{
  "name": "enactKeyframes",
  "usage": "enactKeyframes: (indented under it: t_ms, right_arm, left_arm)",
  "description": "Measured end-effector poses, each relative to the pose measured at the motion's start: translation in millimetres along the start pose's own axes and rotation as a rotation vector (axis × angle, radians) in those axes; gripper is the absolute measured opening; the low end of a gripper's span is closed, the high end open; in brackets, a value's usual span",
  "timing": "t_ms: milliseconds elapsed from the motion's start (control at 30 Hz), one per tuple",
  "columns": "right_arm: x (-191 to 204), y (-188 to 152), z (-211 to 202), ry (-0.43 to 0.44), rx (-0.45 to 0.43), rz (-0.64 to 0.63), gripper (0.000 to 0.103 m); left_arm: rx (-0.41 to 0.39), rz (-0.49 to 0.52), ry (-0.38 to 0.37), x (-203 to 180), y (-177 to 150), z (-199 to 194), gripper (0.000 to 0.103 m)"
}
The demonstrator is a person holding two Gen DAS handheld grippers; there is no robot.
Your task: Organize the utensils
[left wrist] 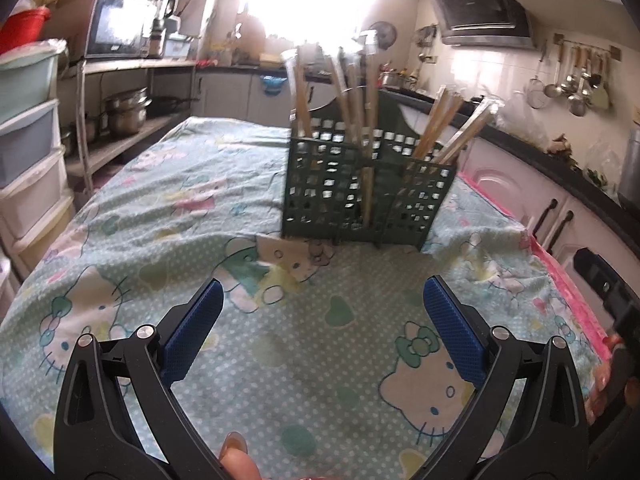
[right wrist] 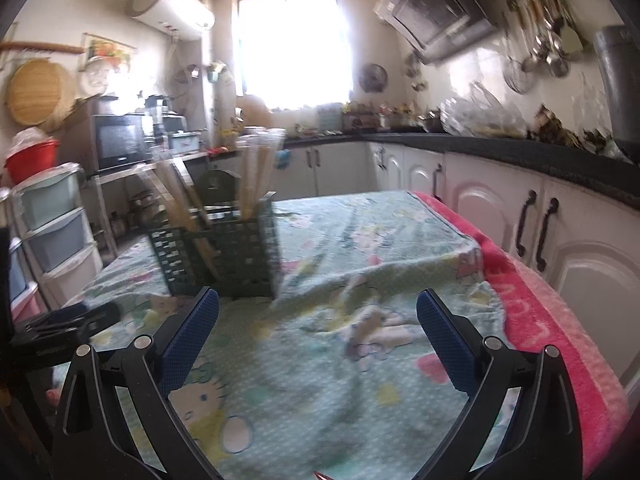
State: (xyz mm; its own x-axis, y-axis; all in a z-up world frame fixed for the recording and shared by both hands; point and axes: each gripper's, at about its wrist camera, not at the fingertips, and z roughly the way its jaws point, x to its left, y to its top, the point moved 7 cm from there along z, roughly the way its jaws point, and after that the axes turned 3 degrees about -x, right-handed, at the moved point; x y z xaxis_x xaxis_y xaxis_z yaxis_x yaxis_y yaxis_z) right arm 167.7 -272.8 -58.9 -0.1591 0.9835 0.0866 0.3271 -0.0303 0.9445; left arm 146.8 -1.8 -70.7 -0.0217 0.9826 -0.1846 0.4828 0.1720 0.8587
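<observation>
Dark green perforated plastic utensil basket [left wrist: 360, 196], upright on the cartoon-cat tablecloth [left wrist: 168, 208], taken as landmark for all entries.

Left wrist view:
- Wrapped chopsticks [left wrist: 352, 92], pale wood in clear sleeves; standing tilted inside the basket, spread across its compartments, tops well above the rim.
- Left gripper [left wrist: 322, 312], black frame, blue textured pads [left wrist: 196, 332]; jaws spread wide, nothing between them; hovering over bare cloth on the near side of the basket, apart from it.
- Fingertip [left wrist: 236, 456] at the bottom edge, nearer than the gripper.
- Black part of the other tool [left wrist: 604, 288], right of the basket at the frame edge.
- Hanging ladles and strainers [left wrist: 572, 84] on the wall, far right of the basket.

Right wrist view (blurred):
- Basket [right wrist: 228, 256] left of centre, chopsticks [right wrist: 256, 176] leaning in it.
- Right gripper [right wrist: 318, 312], same make; jaws wide, empty; near side of the basket and to its right, over rumpled cloth.
- Pink towel [right wrist: 560, 320] under the tablecloth edge, right of the basket.
- Plastic drawer unit [right wrist: 52, 224], left of the basket.
</observation>
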Motion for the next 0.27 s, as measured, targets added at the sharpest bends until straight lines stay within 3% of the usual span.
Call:
enactKeyframes:
  t_ms: [133,200,233,267]
  right_arm:
    - [-38,8,31,-0.083,0.124,0.013,0.096]
    - [-55,6,51,-0.133,0.193,0.005,0.096]
    - [-69,-1,71,-0.173,0.285,-0.011,0.096]
    - [-78,-6,82,-0.190,0.323,-0.013,0.096]
  left_arm:
    - [0.057,-0.039,0.050,29,16,8,0.092]
    - [0.095,-0.016,0.126,50,25,19,0.092]
    - [0.126,0.001,0.186,66,30,29,0.092]
    - [0.141,0.000,0.227,81,34,37,0.092]
